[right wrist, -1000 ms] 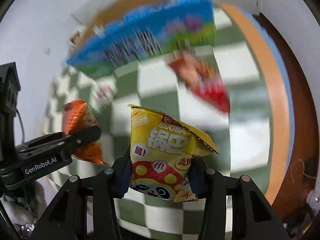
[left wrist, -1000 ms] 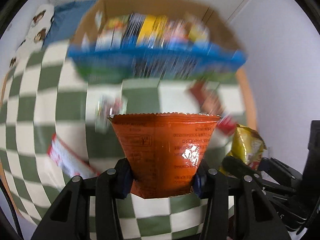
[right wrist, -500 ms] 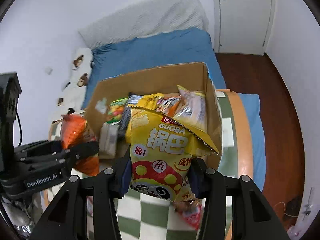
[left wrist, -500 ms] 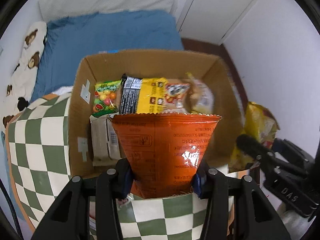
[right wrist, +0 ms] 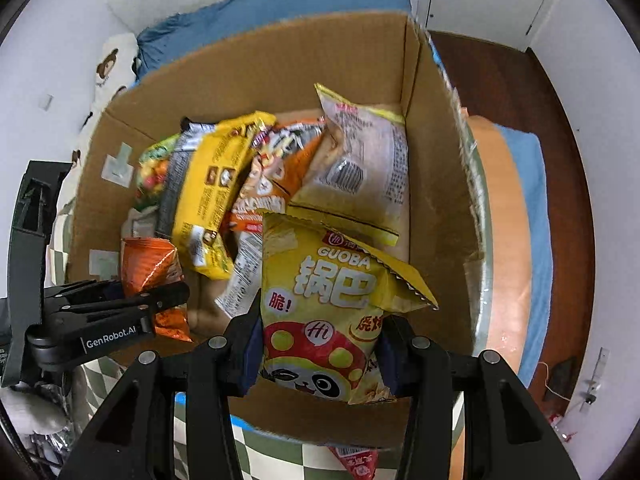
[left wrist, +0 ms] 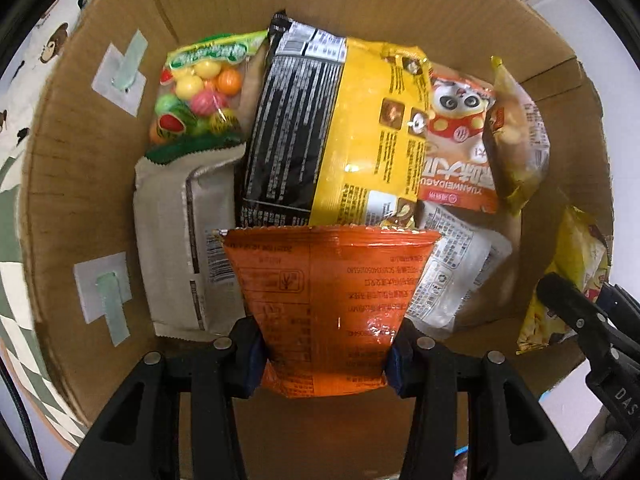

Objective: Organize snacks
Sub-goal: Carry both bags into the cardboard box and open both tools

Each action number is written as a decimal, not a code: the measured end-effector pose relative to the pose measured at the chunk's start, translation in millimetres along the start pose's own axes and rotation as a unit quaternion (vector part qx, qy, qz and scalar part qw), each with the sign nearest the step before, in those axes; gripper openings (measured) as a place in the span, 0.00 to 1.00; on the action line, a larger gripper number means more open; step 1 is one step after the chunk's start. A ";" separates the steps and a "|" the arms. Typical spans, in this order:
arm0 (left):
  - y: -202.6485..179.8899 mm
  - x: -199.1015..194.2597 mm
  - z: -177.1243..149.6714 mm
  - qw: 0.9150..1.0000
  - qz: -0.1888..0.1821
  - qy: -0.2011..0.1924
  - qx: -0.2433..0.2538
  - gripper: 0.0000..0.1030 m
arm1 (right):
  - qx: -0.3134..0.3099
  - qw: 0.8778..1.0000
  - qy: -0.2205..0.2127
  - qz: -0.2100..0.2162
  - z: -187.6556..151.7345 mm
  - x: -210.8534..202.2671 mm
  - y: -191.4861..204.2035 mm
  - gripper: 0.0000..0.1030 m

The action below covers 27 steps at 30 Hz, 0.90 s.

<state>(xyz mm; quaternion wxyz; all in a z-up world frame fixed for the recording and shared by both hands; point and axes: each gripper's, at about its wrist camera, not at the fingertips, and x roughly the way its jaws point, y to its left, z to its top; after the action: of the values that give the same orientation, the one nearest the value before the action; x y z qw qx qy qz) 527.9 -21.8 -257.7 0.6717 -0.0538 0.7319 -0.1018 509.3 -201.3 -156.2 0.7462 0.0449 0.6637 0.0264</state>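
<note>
Orange pack (left wrist: 328,312) pinched at its lower end between the left gripper's (left wrist: 326,356) jaws, held inside the cardboard box (left wrist: 80,184) at its near-left side; its bottom edge is cut off behind the jaws. Right gripper (right wrist: 318,354) clamps the yellow Guoba bag (right wrist: 332,304) by its lower half, over the box's near edge. In the box: black-yellow pack (left wrist: 332,132), candy bag (left wrist: 196,100), beige pack (left wrist: 180,248), panda pack (left wrist: 456,148) and a pale bag (right wrist: 360,176), overlapping, so much of each is hidden. White wrapper (left wrist: 452,276) text too small to read. Below the box, a red packet (right wrist: 356,462) on the checkered cloth (right wrist: 272,456), mostly cut off. Blue bed (right wrist: 280,4) behind the box.
</note>
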 end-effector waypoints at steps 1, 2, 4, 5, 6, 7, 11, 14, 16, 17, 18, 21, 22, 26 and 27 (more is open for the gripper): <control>0.9 1.1 -0.4 1.000 0.000 0.000 -0.001 0.43 | -0.002 1.000 0.007 -0.002 0.6 4.1 -0.2 0.48; 1.2 1.4 -0.8 1.000 0.003 -0.002 0.000 0.43 | -0.004 1.000 0.011 -0.005 -2.1 7.6 1.2 0.49; 3.5 4.2 -1.3 1.000 0.009 0.001 -0.003 0.45 | -0.004 1.000 0.022 -0.015 -0.7 12.4 1.2 0.58; 5.3 3.8 -1.7 1.000 0.007 0.001 -0.006 0.47 | -0.004 0.999 0.027 -0.023 0.5 14.1 1.1 0.76; 6.6 3.2 -1.2 1.000 0.007 -0.003 -0.007 0.56 | -0.005 0.999 0.026 -0.027 2.1 15.8 2.4 0.86; 8.2 0.4 -1.6 1.000 0.005 -0.011 -0.008 0.71 | -0.006 0.999 0.027 -0.031 3.6 16.2 2.7 0.90; 10.2 -8.8 -3.2 1.000 0.005 -0.027 -0.004 0.91 | -0.007 0.999 0.033 -0.031 5.7 18.9 4.9 0.90; 10.0 -16.4 -3.0 0.999 0.015 -0.036 0.002 0.93 | -0.010 0.999 0.031 -0.035 2.7 18.5 6.5 0.90; 8.9 -22.1 -1.9 0.999 0.012 -0.040 0.005 0.93 | -0.008 0.999 0.029 -0.034 3.3 18.0 7.3 0.91; 8.4 -24.8 -3.2 0.999 0.013 -0.043 0.008 0.93 | -0.007 0.999 0.027 -0.033 2.8 17.6 7.5 0.91; 4.6 -29.9 -2.6 0.999 0.014 -0.045 0.009 0.93 | -0.008 0.999 0.025 -0.033 2.4 16.3 8.0 0.91; -1.3 -41.0 -10.2 0.998 0.024 -0.062 0.016 0.93 | -0.015 0.999 0.015 -0.037 -0.1 11.6 12.1 0.91; -2.1 -45.6 -13.5 0.997 0.025 -0.070 0.017 0.93 | -0.012 0.999 0.008 -0.032 -1.7 8.8 11.7 0.91; -3.4 -64.2 -27.0 0.993 0.039 -0.113 0.019 0.93 | -0.008 1.000 -0.015 -0.024 -8.3 -1.0 11.9 0.91; -1.8 -68.5 -31.4 0.991 0.042 -0.123 0.021 0.93 | -0.012 0.999 -0.021 -0.027 -10.7 -3.9 12.7 0.91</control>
<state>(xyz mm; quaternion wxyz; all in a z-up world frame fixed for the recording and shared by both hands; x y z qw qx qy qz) 502.9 -6.4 -188.3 0.7615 -0.0204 0.6427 -0.0814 498.4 -188.7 -152.3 0.7609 0.0189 0.6485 0.0131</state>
